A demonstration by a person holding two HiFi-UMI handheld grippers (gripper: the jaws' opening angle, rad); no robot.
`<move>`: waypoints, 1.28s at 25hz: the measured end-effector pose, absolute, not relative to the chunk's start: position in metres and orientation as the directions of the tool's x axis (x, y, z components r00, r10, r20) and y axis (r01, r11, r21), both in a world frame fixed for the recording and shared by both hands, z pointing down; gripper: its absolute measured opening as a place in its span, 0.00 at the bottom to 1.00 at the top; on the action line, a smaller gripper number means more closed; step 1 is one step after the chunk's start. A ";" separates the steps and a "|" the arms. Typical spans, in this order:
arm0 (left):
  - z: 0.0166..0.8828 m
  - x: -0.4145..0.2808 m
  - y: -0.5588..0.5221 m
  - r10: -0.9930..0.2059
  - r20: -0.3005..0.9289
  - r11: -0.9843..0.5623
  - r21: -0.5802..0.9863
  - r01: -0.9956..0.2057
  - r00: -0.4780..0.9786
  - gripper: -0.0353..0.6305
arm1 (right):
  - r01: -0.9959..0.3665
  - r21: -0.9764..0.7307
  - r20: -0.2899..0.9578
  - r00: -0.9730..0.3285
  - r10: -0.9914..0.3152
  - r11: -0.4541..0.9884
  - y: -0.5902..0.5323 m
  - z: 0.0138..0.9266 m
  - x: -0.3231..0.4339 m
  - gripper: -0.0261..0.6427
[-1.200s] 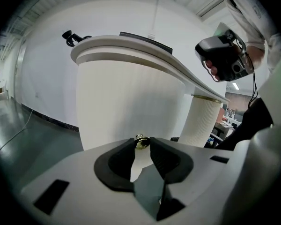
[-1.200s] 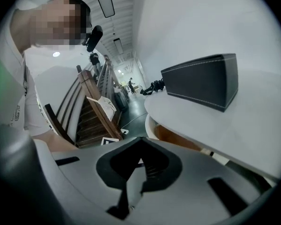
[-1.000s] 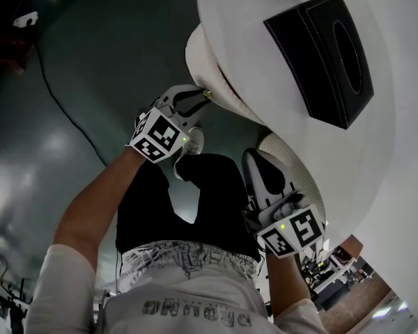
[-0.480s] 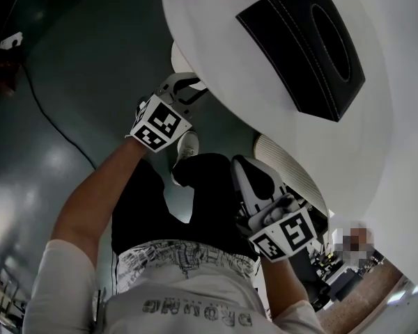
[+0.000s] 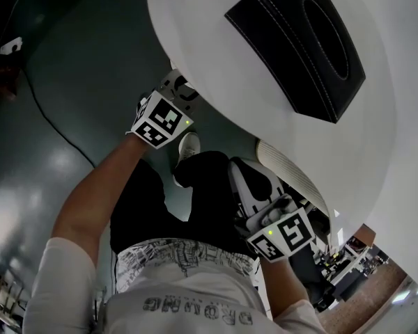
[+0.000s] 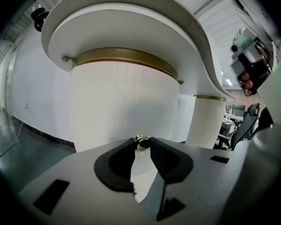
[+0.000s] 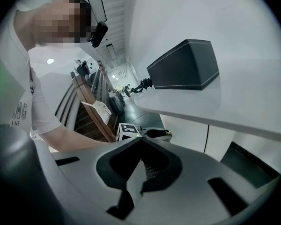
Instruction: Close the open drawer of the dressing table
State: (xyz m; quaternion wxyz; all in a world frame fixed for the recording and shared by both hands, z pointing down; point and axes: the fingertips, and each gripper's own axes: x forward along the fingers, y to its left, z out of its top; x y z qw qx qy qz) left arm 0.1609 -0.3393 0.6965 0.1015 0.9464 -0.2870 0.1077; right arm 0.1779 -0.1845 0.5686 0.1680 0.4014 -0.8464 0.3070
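Observation:
The white dressing table top (image 5: 216,68) fills the upper right of the head view. My left gripper (image 5: 183,91) reaches under its edge, fingertips partly hidden. In the left gripper view its jaws are shut on a small gold drawer knob (image 6: 141,142), which sits on the rounded white drawer front (image 6: 126,102) under a gold band (image 6: 126,57). From the head view the drawer itself is hidden below the top. My right gripper (image 5: 245,164) hangs lower right beside the ribbed white table leg (image 5: 292,169), shut with nothing between its pads (image 7: 152,161).
A black tissue box (image 5: 303,44) lies on the table top and also shows as the black tissue box (image 7: 185,65) in the right gripper view. The person's legs and a white shoe (image 5: 188,145) stand on the dark glossy floor (image 5: 49,117). A black cable (image 5: 45,92) crosses it.
My left gripper has moved in toward the table with the knob. The drawer front that stuck out past the table edge is now under the top. The right gripper has stayed about where it was.

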 end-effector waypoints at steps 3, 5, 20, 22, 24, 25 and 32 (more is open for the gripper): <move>0.696 0.161 -0.341 -0.524 0.275 -0.813 0.123 -0.570 0.806 0.23 | -0.779 -0.389 0.526 -0.626 -0.576 0.492 -0.187 0.569 0.180 0.05; 0.697 0.162 -0.341 -0.524 0.291 -0.808 0.129 -0.575 0.801 0.23 | -0.776 -0.393 0.523 -0.630 -0.575 0.493 -0.188 0.567 0.182 0.05; 0.655 0.121 -0.302 -0.564 0.353 -0.740 0.186 -0.646 0.747 0.32 | -0.733 -0.404 0.474 -0.679 -0.561 0.546 -0.199 0.516 0.175 0.05; 0.640 0.111 -0.293 -0.575 0.355 -0.732 0.178 -0.658 0.737 0.32 | -0.725 -0.402 0.460 -0.688 -0.562 0.559 -0.200 0.502 0.170 0.05; 0.624 0.102 -0.285 -0.587 0.358 -0.723 0.172 -0.669 0.727 0.32 | -0.718 -0.400 0.448 -0.696 -0.562 0.571 -0.199 0.488 0.166 0.05; 0.615 0.097 -0.282 -0.594 0.356 -0.719 0.167 -0.675 0.721 0.32 | -0.713 -0.398 0.440 -0.700 -0.563 0.576 -0.199 0.481 0.164 0.05; 0.519 0.074 -0.268 -0.654 0.295 -0.693 0.134 -0.708 0.696 0.32 | -0.707 -0.396 0.401 -0.707 -0.582 0.586 -0.201 0.430 0.162 0.05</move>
